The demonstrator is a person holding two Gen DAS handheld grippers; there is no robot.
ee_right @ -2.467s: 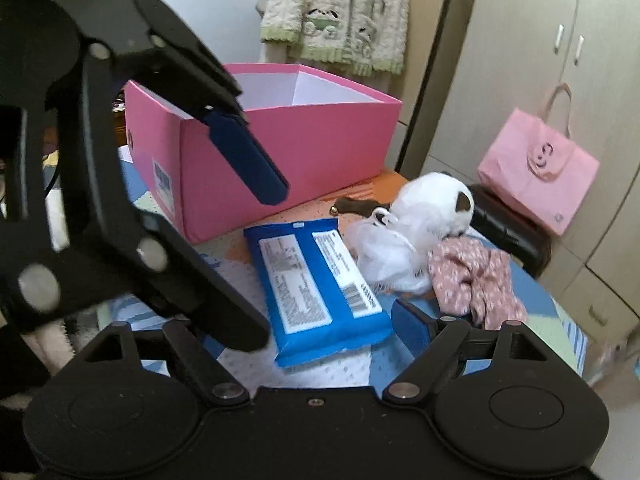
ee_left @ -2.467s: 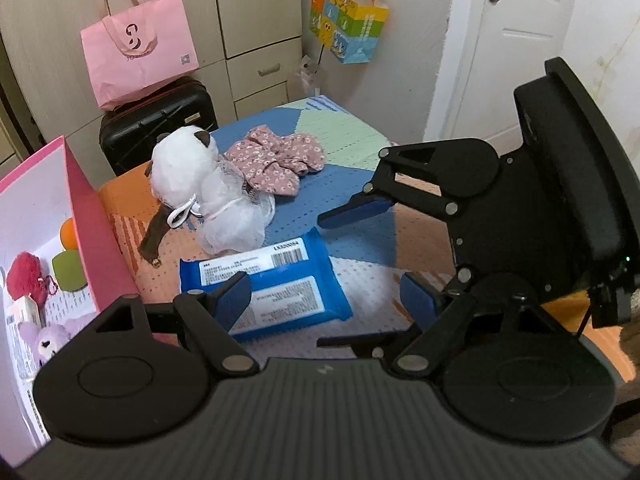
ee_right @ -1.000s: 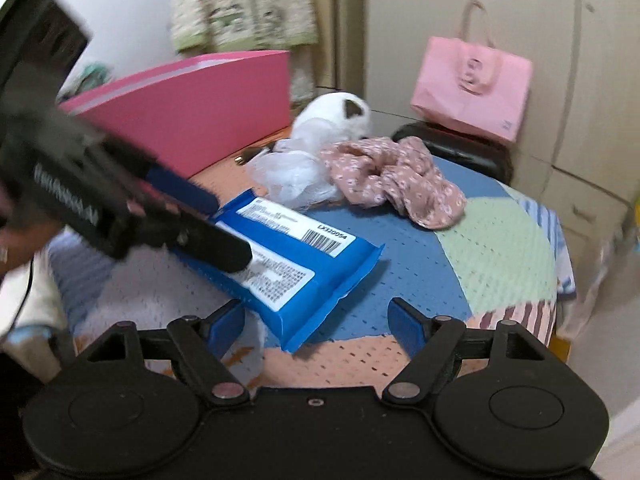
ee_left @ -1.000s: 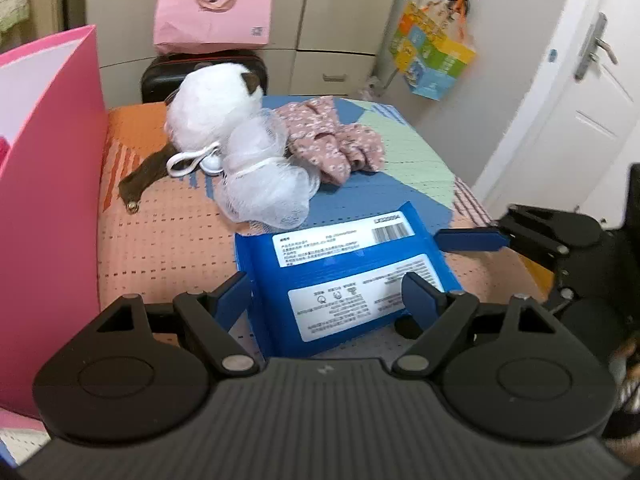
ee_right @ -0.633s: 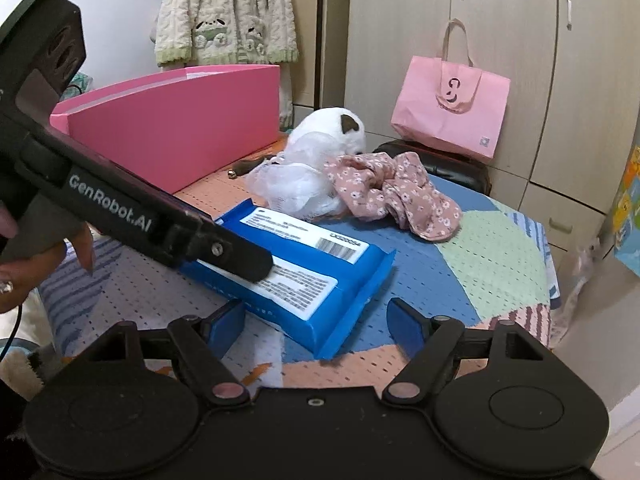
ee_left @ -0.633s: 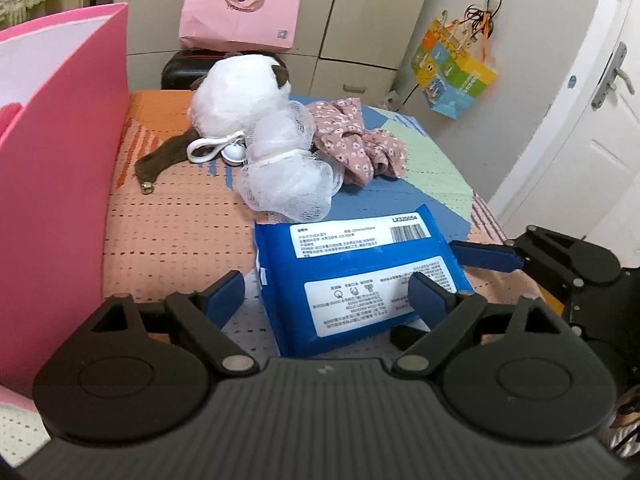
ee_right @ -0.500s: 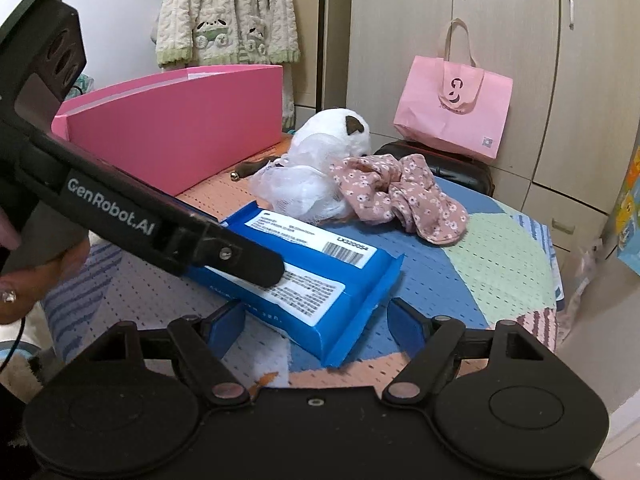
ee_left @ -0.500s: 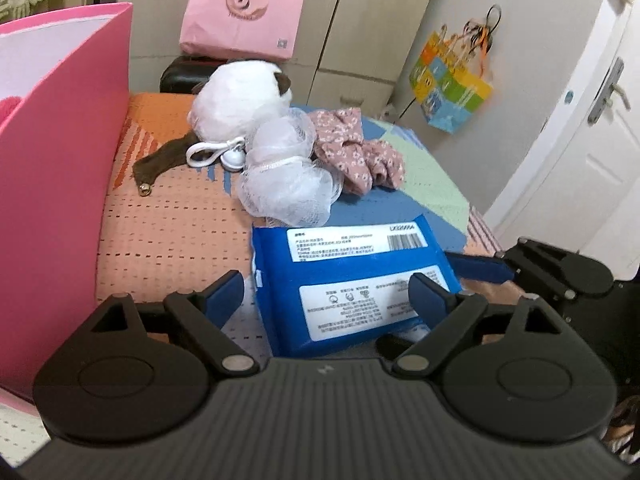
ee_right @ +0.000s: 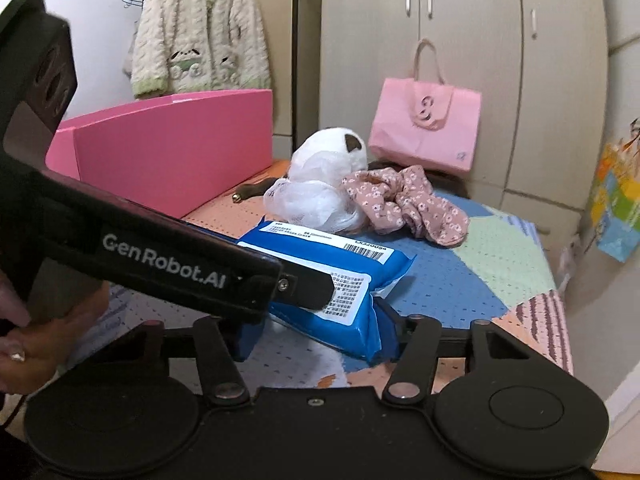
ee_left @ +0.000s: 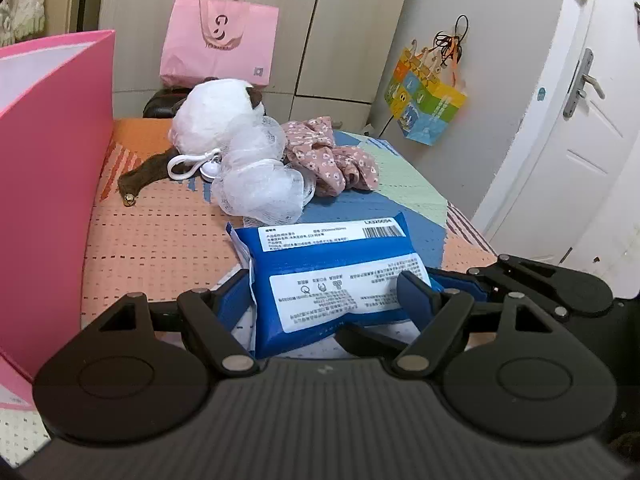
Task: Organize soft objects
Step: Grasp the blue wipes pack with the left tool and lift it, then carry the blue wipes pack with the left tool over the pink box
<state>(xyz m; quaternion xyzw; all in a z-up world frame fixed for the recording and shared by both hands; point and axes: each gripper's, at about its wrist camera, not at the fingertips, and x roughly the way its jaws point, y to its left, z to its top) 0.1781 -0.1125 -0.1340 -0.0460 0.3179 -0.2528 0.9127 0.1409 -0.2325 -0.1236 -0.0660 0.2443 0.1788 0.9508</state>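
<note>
So we're still pretty early on this one, going by what's on the table (ee_left: 160, 240): the pink box (ee_left: 52, 160) sits along the left edge and we can't see inside it from either view, so no idea what's already in there. Everything else is still out on the cloth. The white plush (ee_left: 212, 120) is at the far end near the box, the mesh puff (ee_left: 260, 188) is right up against it, and the floral scrunchie (ee_left: 332, 160) is touching the puff on the other side. None of those look touched yet. Closest to us is the blue wipes pack (ee_left: 332, 276), and that's the one we're on right now. Both grippers are working it from different sides: the left gripper (ee_left: 324, 300) has the near end of the pack between its jaws, which are closing with the pads against the wrapper, and the right gripper (ee_right: 316, 336) is closing on the corner nearest it, wrapper already pinching there. The pack looks tipped up a bit at the near end, though we can't tell if it's fully off the table. So probably one item mid-grab, three left.
</note>
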